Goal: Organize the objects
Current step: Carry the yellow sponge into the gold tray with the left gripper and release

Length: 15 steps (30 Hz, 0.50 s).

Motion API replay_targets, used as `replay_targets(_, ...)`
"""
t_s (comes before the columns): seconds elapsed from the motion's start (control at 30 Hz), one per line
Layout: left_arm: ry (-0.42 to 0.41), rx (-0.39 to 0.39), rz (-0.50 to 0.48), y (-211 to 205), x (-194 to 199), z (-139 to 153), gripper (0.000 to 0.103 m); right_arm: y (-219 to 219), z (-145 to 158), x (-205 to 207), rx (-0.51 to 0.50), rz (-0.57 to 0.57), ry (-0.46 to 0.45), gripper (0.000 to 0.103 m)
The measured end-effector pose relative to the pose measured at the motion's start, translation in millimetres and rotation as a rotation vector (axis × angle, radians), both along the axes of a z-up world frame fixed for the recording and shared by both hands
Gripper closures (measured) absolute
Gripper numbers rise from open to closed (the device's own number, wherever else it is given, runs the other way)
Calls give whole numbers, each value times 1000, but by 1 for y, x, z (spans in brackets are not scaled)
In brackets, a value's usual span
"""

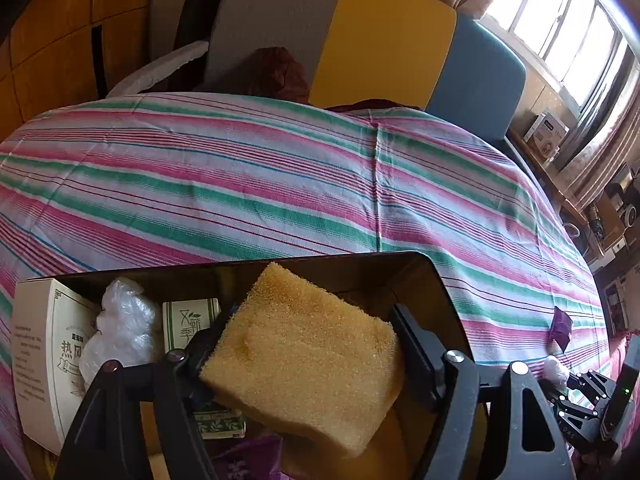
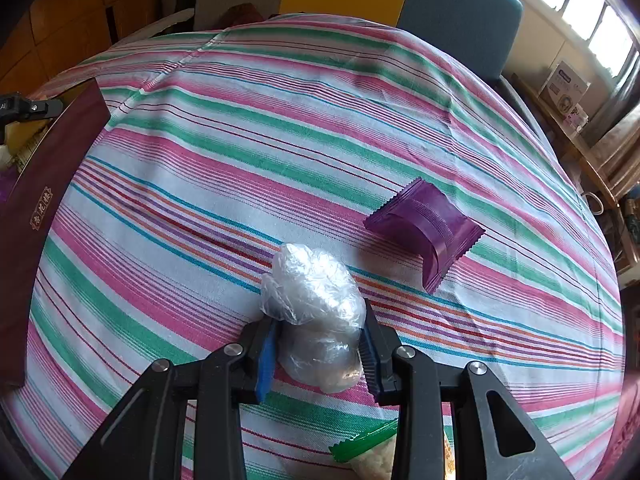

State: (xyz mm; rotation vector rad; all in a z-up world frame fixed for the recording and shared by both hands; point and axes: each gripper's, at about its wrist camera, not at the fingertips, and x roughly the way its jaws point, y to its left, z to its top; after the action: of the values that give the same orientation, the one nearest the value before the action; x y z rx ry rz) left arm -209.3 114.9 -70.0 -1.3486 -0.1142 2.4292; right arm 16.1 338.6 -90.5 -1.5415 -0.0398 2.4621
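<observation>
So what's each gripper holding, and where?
Right gripper clamps the plastic-wrapped bundle across its lower half. Left gripper: sponge sits between open jaws, seemingly unsqueezed.

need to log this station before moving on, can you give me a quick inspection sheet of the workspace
surface: striped cloth covers the table
job's things: yellow sponge over the dark box; purple packet on the cloth
clutter: cartons and a plastic bundle in the box
grippers: left gripper open around the sponge; right gripper shut on the clear wrapped bundle
cables: nothing seen
surroundings: chairs behind, window at right
</observation>
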Motion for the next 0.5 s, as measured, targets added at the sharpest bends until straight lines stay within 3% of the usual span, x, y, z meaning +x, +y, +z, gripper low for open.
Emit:
replay_targets(0.27, 9, -2, 1, -2, 2, 7, 22, -1, 0, 0, 10, 2, 0, 67)
replay_targets(0.4, 38, 18, 15, -7, 13, 21, 22, -1, 0, 0, 12, 3, 0, 67)
replay_targets(0.5, 79, -12, 30, -12, 30, 33, 22, -1, 0, 0, 10, 3, 0, 67)
